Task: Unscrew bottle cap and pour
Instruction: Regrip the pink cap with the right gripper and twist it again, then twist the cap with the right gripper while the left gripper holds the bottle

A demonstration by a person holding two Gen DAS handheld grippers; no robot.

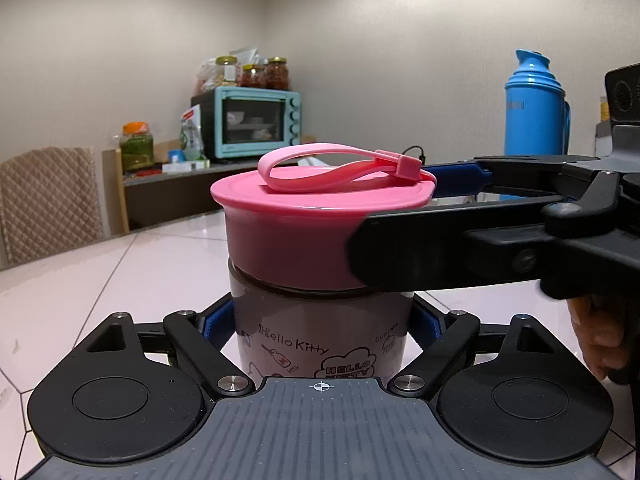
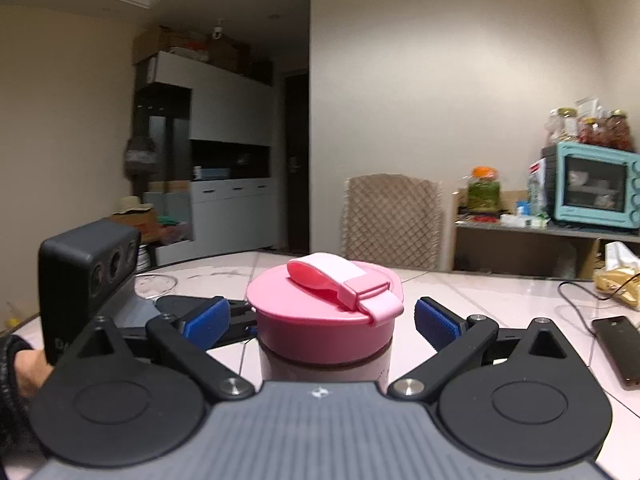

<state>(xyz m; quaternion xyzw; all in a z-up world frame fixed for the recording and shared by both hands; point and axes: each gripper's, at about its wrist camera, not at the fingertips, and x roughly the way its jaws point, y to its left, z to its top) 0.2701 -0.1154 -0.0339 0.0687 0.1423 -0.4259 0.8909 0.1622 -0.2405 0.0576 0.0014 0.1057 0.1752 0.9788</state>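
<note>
A pale bottle (image 1: 320, 332) printed "Hello Kitty" stands upright on the white tiled table (image 1: 100, 280). My left gripper (image 1: 322, 326) is shut on its body, one blue pad pressing each side. A pink cap (image 1: 296, 236) with a looped pink strap (image 1: 332, 164) sits on the bottle. My right gripper (image 2: 322, 320) comes in level with the cap (image 2: 324, 320) and straddles it, open. A small gap shows between each blue pad (image 2: 436, 324) and the cap. In the left wrist view the right gripper (image 1: 394, 212) reaches in from the right, its near finger crossing in front of the cap.
A blue thermos (image 1: 534, 104) stands at the back right. A phone (image 2: 620, 348), a cable and a yellow bag (image 2: 618, 280) lie to the right of the bottle. A chair (image 2: 392, 220) and a shelf with a teal oven (image 2: 596, 184) are beyond the table.
</note>
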